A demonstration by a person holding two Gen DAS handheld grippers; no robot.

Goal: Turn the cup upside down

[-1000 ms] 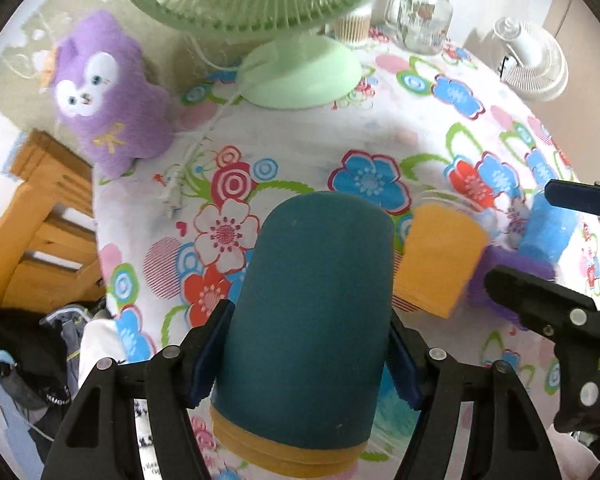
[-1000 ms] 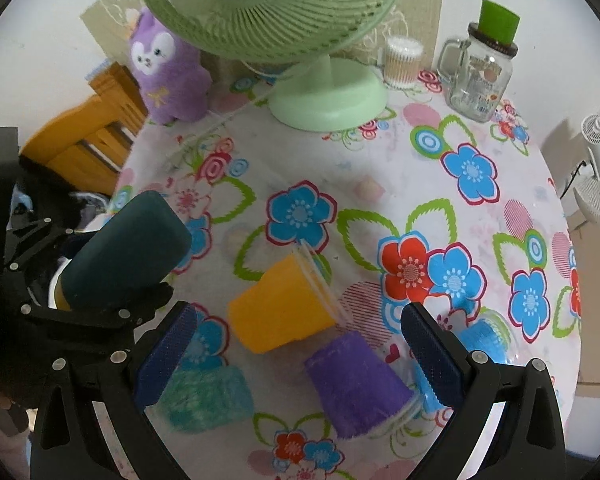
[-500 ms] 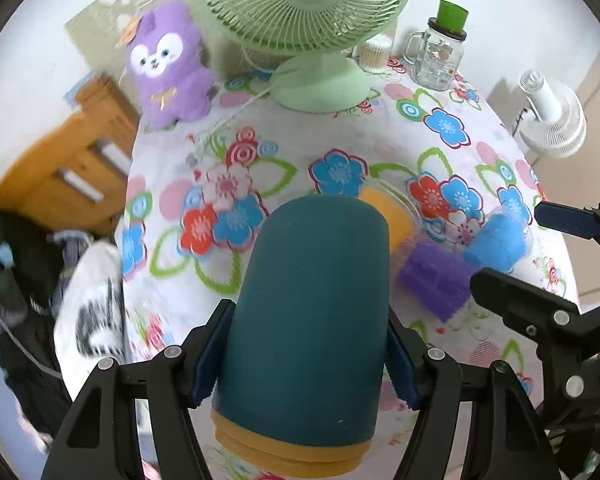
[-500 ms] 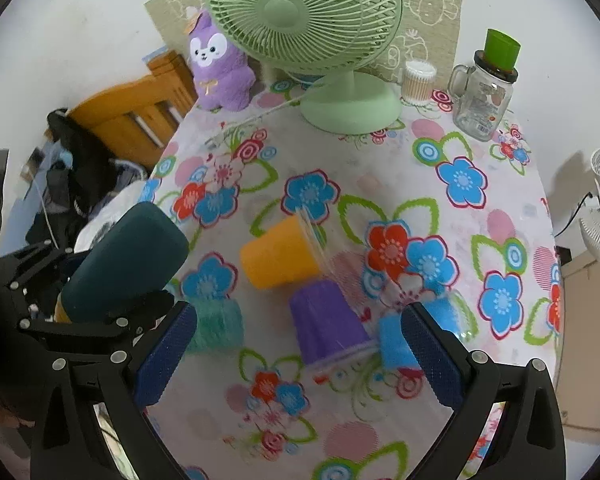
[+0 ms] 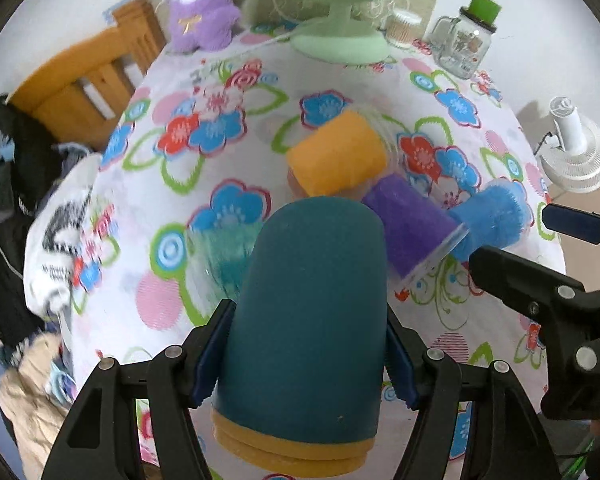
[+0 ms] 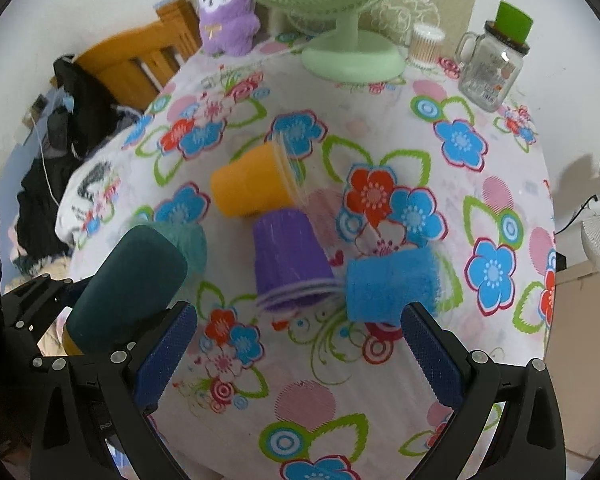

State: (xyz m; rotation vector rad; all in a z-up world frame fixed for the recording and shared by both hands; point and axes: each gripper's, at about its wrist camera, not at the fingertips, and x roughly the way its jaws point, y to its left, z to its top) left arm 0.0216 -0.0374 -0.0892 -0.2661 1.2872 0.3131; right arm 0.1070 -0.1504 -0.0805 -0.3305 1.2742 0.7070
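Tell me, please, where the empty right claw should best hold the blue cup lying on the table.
Probably across the fuzzy side wall of the blue cup, coming from above. It lies on its side, and the purple cup crowds its closed end.

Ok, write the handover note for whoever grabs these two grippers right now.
Left gripper: shut on the dark teal cup, held off the table, closed end pointing away from the camera, orange rim toward it.
Right gripper: open, empty, above the floral tablecloth.
Orange cup, purple cup, blue cup and light teal cup lie on their sides.
Done: nothing set upside down yet.
Left: set the held cup rim-down.
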